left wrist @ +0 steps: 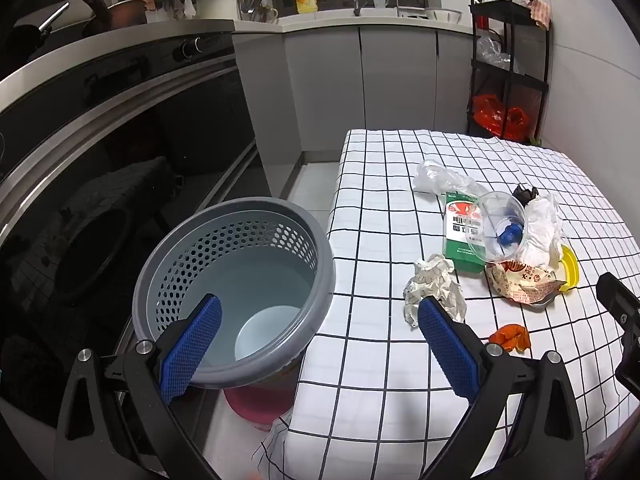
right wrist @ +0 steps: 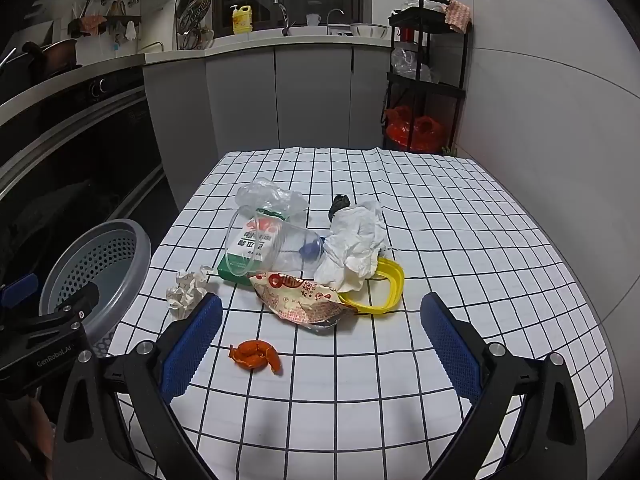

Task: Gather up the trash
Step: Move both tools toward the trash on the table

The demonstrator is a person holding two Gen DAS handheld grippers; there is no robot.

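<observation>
A heap of trash lies mid-table on the checked cloth (right wrist: 460,240): a clear plastic cup (right wrist: 272,246), a green carton (right wrist: 244,256), a white tissue wad (right wrist: 356,240), a printed snack wrapper (right wrist: 304,300), a yellow lid (right wrist: 384,288), a crumpled paper ball (right wrist: 186,288), clear film (right wrist: 268,196) and orange peel (right wrist: 256,354). A grey perforated bin (left wrist: 236,288) stands left of the table. My left gripper (left wrist: 320,348) hangs open over the bin's rim and the table edge. My right gripper (right wrist: 320,344) is open above the peel, nothing between its fingers.
A dark oven front (left wrist: 120,140) runs along the left. Grey cabinets (right wrist: 280,96) and a sink counter lie behind, with a yellow soap bottle (right wrist: 242,19). A black shelf rack (right wrist: 428,76) with red bags stands at the back right, beside a white wall.
</observation>
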